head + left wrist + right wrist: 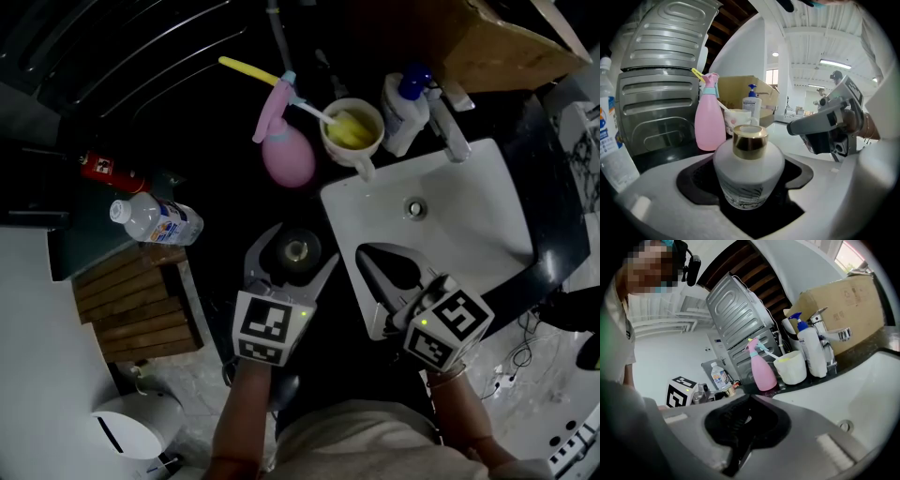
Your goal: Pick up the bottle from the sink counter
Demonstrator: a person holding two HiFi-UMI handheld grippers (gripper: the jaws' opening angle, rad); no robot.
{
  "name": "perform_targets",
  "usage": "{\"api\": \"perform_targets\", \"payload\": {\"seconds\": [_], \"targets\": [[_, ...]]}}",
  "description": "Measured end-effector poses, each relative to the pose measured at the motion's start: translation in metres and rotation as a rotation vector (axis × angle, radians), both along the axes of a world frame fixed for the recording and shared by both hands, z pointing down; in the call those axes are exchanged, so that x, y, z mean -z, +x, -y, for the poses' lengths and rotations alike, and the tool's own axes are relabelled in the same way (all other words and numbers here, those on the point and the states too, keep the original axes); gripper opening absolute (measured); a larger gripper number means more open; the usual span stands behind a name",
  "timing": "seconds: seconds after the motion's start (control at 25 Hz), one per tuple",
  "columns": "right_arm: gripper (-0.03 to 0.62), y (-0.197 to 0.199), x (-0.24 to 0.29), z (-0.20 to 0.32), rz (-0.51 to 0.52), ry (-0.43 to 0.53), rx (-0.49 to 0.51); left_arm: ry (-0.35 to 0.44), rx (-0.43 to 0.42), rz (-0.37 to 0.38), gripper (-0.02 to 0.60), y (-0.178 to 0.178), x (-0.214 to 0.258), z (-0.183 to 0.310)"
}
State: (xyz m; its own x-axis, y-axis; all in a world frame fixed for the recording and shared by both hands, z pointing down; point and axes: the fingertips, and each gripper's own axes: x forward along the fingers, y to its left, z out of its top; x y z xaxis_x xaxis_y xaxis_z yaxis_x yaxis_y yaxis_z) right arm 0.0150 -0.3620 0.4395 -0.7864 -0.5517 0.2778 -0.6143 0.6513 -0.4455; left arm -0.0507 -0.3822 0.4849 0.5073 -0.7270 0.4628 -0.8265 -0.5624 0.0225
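Step in hand: closing in for the grasp. The left gripper is reached forward at a low angle, jaws apart on either side of the bottle. The bottle stands upright on the dark desk just beside the sink. Contact appears absent, though the light is poor. Next move calls for closing squarely, then a straight lift. The right gripper, jaws together, hangs over the sink.

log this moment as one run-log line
phase: pre-grasp | left gripper: open, jaws around upright gold-capped bottle on counter | right gripper: shut, empty, over sink
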Motion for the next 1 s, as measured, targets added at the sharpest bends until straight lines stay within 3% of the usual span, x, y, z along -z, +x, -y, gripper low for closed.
{"api": "perform_targets", "payload": {"seconds": [0.2, 1.0], "targets": [[0.003, 0.0045, -0.0027, 0.0018, -0.002, -0.006, -0.006, 0.006, 0.033, 0.012, 0.353, -0.0015, -0.0013, 0.0028], [0.003, 0.0082, -0.0047, 0.0004, -0.005, -0.007, -0.012, -0.032, 0.016, 0.079, 0.347, 0.0011, -0.0105, 0.0055]]}}
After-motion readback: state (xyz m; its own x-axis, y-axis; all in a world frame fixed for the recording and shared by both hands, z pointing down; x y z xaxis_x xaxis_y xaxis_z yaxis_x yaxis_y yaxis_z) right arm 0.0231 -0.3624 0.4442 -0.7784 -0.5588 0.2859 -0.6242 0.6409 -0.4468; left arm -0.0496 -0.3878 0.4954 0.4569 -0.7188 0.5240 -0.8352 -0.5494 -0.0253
